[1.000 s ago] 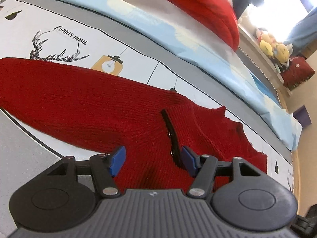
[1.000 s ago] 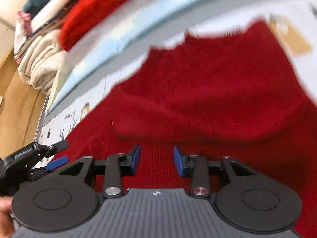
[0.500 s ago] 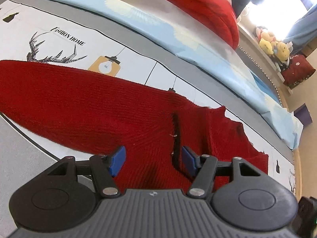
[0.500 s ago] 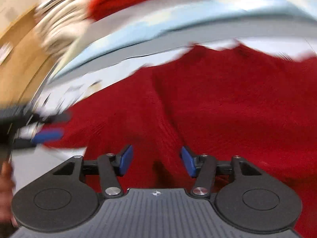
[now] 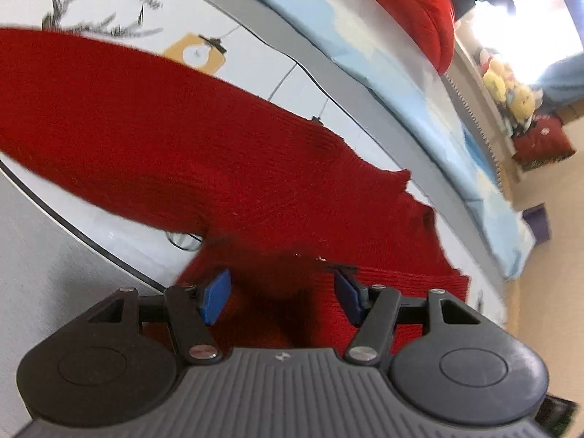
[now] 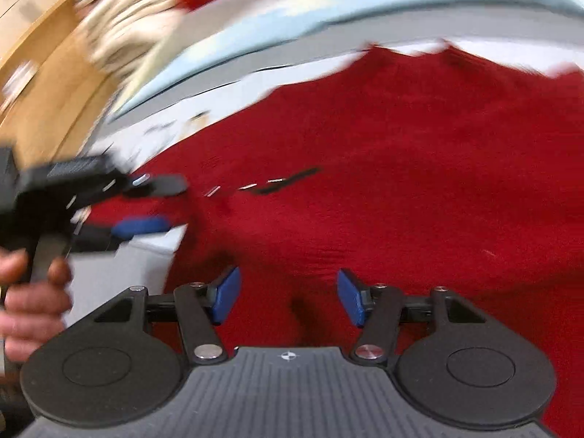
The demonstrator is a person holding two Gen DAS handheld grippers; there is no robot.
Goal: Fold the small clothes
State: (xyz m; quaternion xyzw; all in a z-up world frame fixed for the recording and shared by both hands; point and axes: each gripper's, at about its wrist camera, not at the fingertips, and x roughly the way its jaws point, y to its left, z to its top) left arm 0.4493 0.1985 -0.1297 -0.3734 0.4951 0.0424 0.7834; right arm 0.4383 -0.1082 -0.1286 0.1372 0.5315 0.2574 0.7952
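Observation:
A red knit sweater (image 5: 226,153) lies spread on a white printed cloth (image 5: 262,69); it also fills the right wrist view (image 6: 401,168). My left gripper (image 5: 281,294) is open, low over the sweater's near part, with nothing between its blue pads. My right gripper (image 6: 288,297) is open and empty just above the sweater. The left gripper also shows in the right wrist view (image 6: 146,204), held by a hand at the sweater's left edge. A thin dark strip with metal bits (image 6: 288,182) lies on the knit.
A light blue cloth (image 5: 383,58) and a red bundle (image 5: 412,3) lie behind the sweater. Plush toys (image 5: 511,87) sit on a ledge at far right. Folded pale fabric (image 6: 120,29) and a wooden surface (image 6: 47,84) are at far left in the right wrist view.
Both grippers have moved closer to the sweater. The right gripper's jaws have opened wider. The right wrist view has swung, bringing the left gripper more into view.

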